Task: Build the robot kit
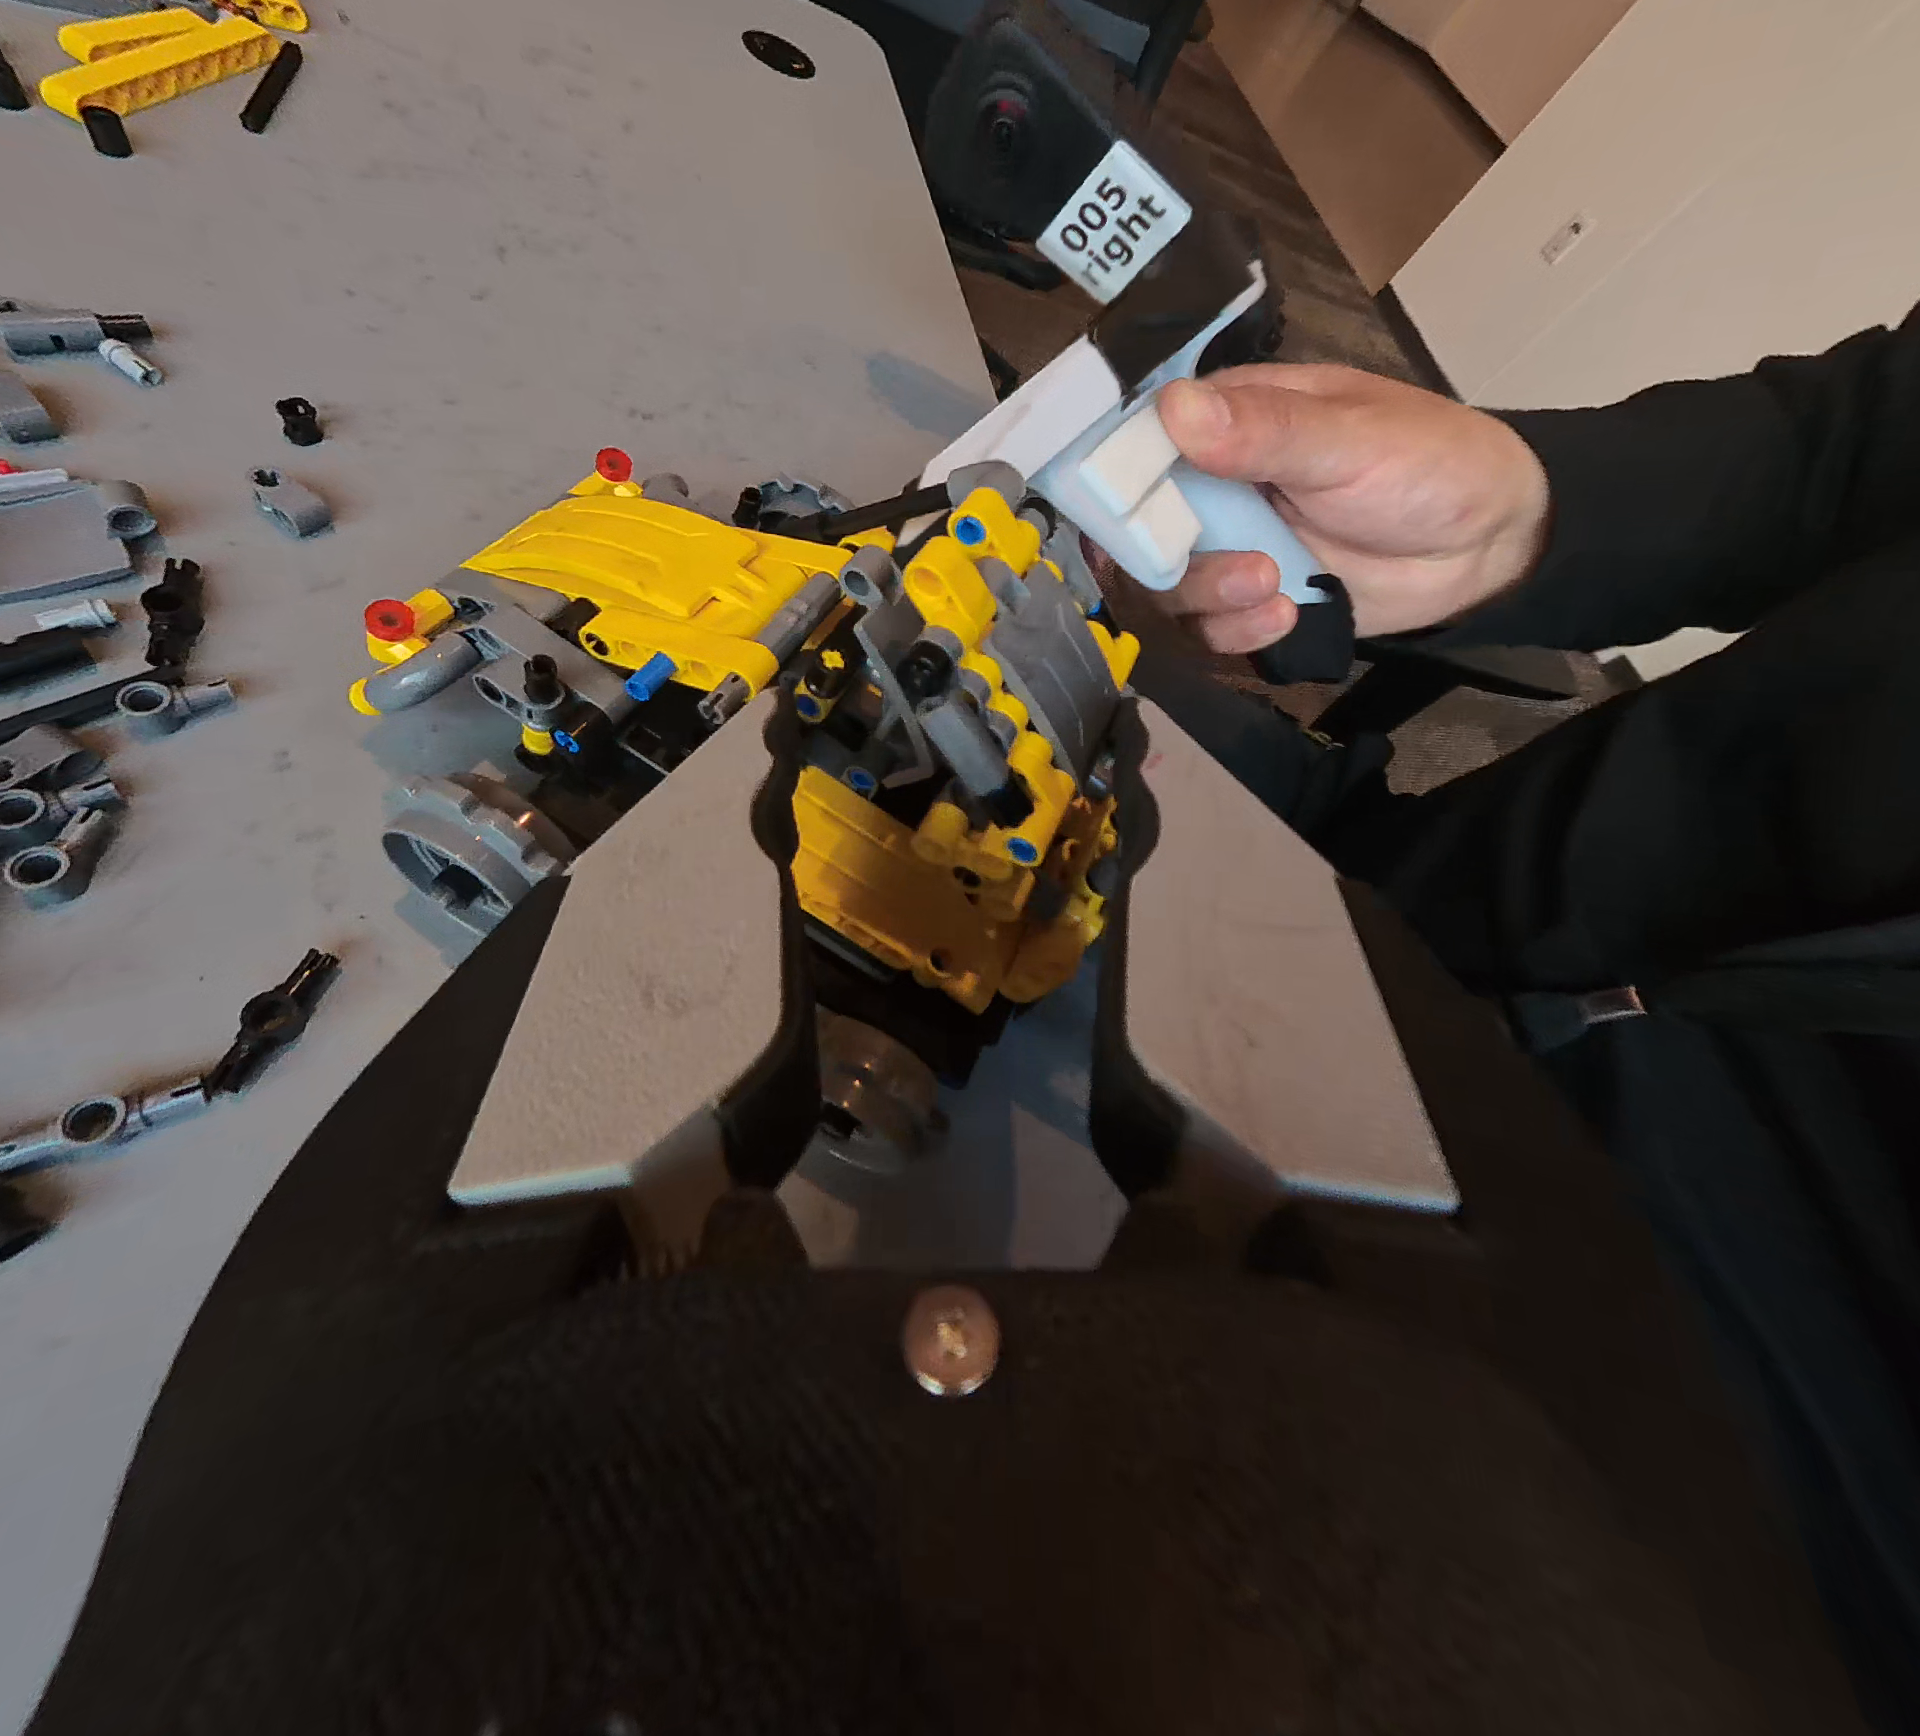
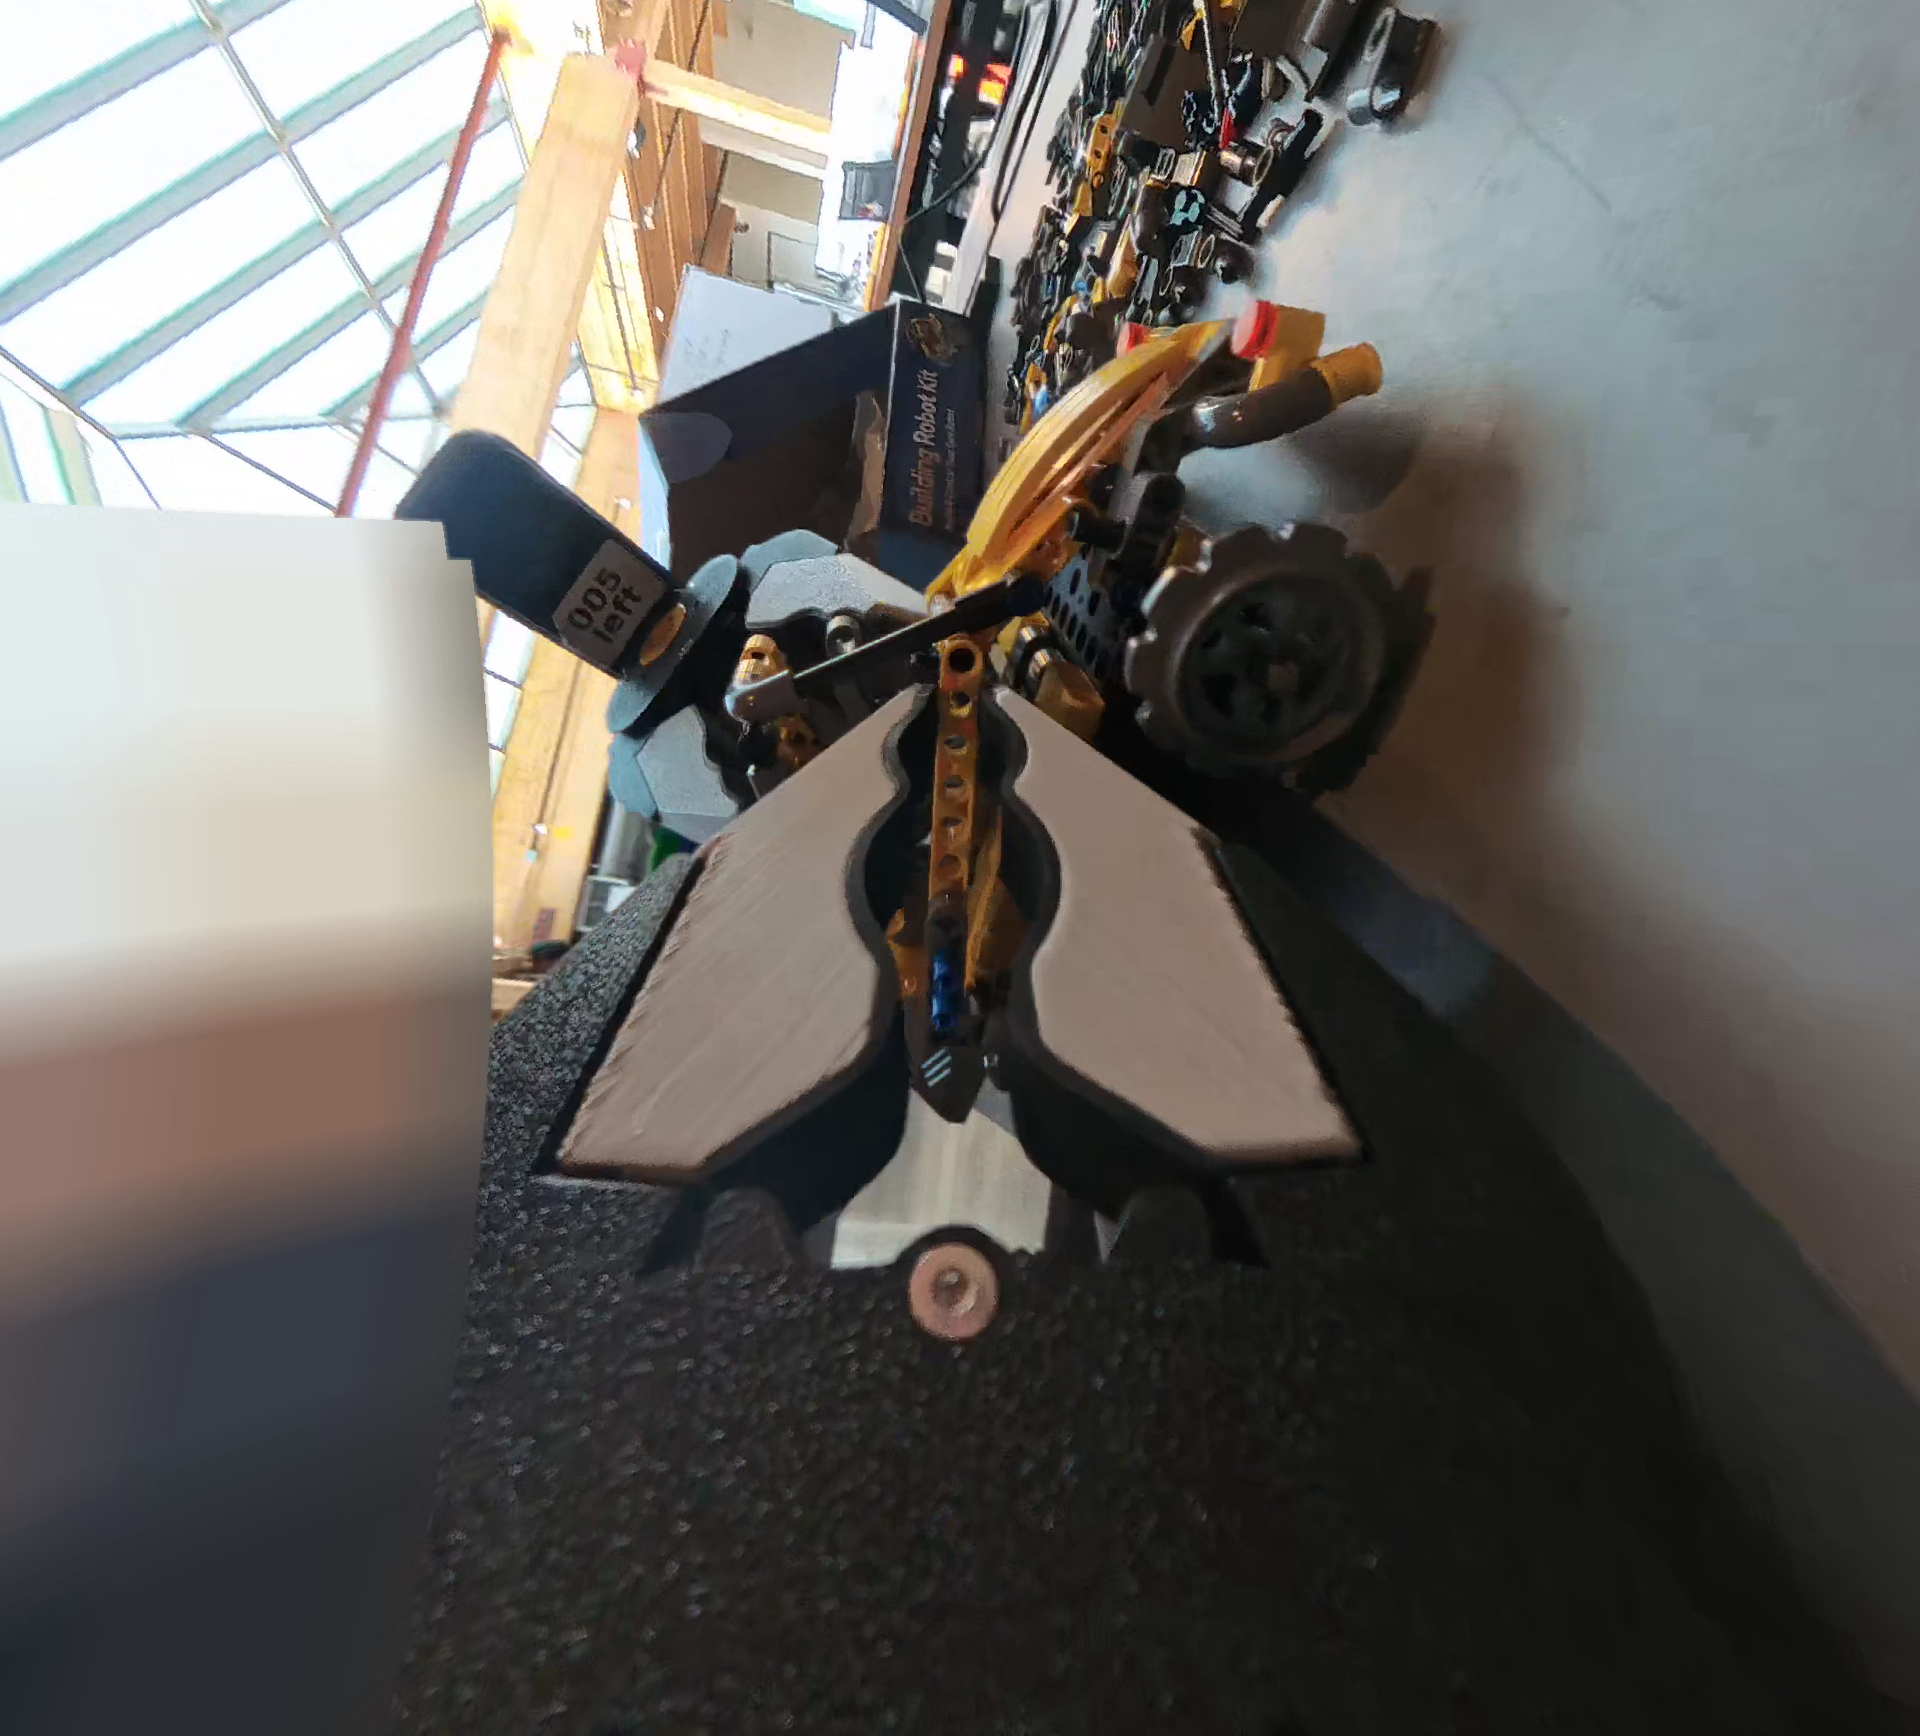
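Observation:
A yellow and grey toy brick vehicle point(image 1: 665, 585) lies on the grey table point(image 1: 540, 252). My left gripper point(image 1: 951, 751) is shut on the vehicle's near end, its jaws clamping the yellow block from both sides. My right gripper point(image 1: 971, 491), held by a hand point(image 1: 1382, 502), meets the vehicle's upper end beside a black axle point(image 1: 883, 510). In the right wrist view my right gripper point(image 2: 958, 710) is shut on a yellow holed beam point(image 2: 954, 782) that runs up to the black axle point(image 2: 894, 642). A grey wheel point(image 2: 1257, 658) sits just right of it, and the left gripper point(image 2: 675, 678) is to the left.
Loose parts lie along the table's left side: yellow beams point(image 1: 166, 39), grey connectors point(image 1: 171, 699) and black pins point(image 1: 275, 1011). A cable hole point(image 1: 777, 53) sits near the far table edge. In the right wrist view a dark box point(image 2: 821, 450) and several more parts point(image 2: 1195, 128) lie beyond. Only a small space, under 4 cm, lies between the two pairs of fingers.

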Motion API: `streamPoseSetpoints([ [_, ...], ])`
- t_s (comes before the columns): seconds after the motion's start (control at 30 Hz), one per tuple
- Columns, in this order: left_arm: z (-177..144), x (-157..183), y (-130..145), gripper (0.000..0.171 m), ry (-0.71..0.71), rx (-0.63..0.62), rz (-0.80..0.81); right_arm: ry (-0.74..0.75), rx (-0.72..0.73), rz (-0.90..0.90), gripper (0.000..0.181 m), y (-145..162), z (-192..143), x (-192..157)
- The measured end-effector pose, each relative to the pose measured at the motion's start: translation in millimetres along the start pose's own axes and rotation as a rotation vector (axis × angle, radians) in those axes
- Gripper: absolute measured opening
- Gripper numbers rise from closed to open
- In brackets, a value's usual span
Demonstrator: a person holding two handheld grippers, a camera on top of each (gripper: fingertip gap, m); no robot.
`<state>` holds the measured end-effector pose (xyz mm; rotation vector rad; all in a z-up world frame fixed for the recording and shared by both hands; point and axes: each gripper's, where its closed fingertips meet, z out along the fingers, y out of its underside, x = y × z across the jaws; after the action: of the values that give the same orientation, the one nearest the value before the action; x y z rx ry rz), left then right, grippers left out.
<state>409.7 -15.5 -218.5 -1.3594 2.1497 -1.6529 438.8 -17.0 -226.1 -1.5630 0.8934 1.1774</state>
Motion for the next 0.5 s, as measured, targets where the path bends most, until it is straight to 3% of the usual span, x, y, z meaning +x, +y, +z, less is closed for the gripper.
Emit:
streamPoseSetpoints([
  [0.2, -6, 0, 0, 0.063, -0.012, -0.005, -0.011, 0.037, -0.11, -0.15, 0.02, 13, -16, -10],
  [0.3, -16, -2, 2, 0.074, -0.081, -0.026, 0.011, 0.018, -0.228, -0.233, 0.022, 40, -30, -18],
  [0.5, -27, 20, 13, 0.079, -0.139, -0.045, 0.094, 0.095, -0.27, -0.512, 0.029, 52, -40, -18],
])
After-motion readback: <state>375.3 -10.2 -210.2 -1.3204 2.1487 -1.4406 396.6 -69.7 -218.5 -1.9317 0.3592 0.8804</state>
